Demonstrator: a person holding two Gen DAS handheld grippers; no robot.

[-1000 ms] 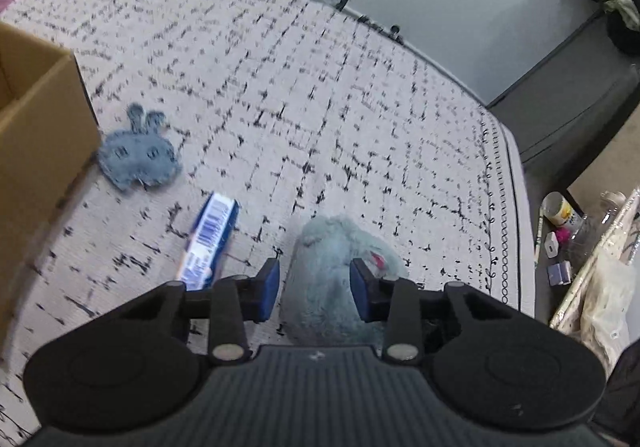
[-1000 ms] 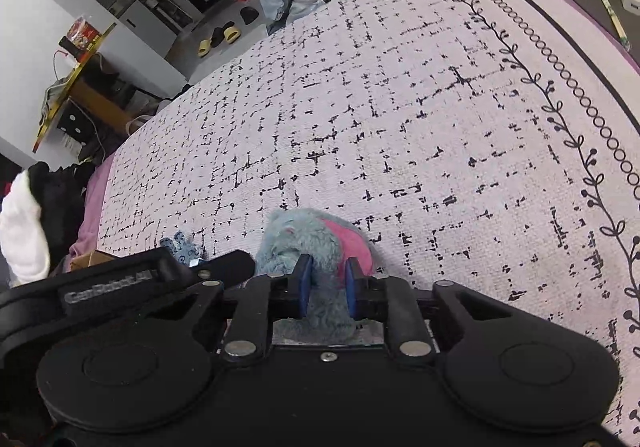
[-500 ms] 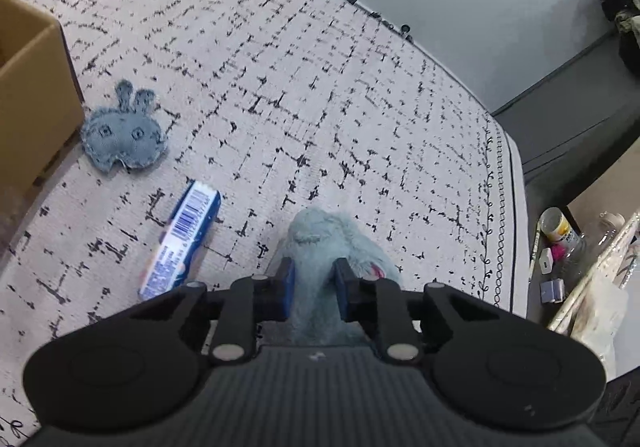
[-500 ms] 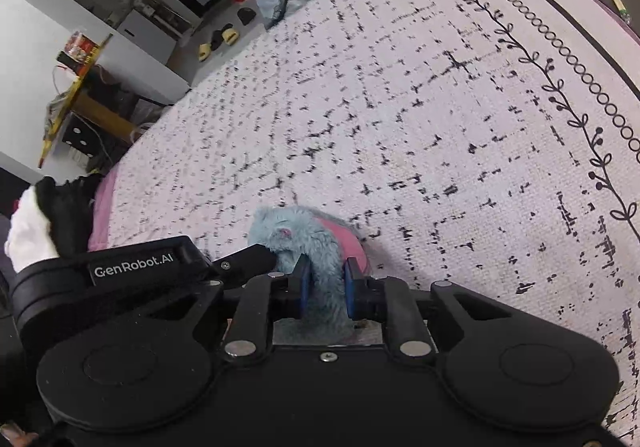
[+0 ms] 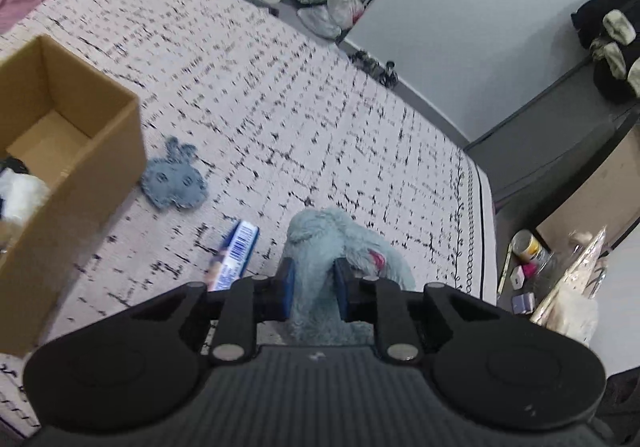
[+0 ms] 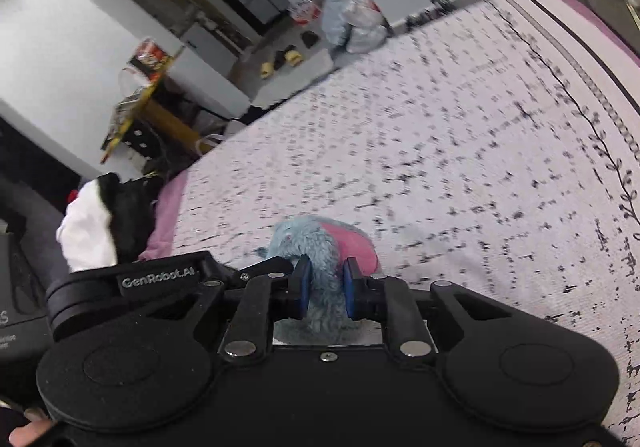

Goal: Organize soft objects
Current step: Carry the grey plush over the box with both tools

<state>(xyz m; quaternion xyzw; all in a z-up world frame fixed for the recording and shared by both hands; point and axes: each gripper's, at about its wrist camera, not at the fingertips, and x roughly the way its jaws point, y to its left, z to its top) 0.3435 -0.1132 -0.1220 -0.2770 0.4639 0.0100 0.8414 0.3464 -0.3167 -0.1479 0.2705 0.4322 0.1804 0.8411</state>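
A fluffy light-blue plush toy (image 5: 320, 243) with a pink ear is held by both grippers above the patterned bedspread. My left gripper (image 5: 313, 289) is shut on one part of it, blue pads pressed into the fur. In the right wrist view the same plush toy (image 6: 316, 239) is pinched by my right gripper (image 6: 325, 289), also shut, with the left gripper's black body (image 6: 160, 279) close on the left. A flat grey-blue bunny-shaped soft toy (image 5: 174, 177) lies on the bed beside an open cardboard box (image 5: 100, 151).
A small blue-and-white packet (image 5: 234, 261) lies on the bed near the left gripper. Something white and fluffy (image 5: 16, 195) sits inside the box. The bed's right edge drops to a floor with a can (image 5: 530, 247) and small items. A black-and-white bundle (image 6: 100, 219) lies at the left.
The left gripper's jaws closed onto the plush toy. Both grippers rose with it, lifting it off the bed. The box came further into the left wrist view.
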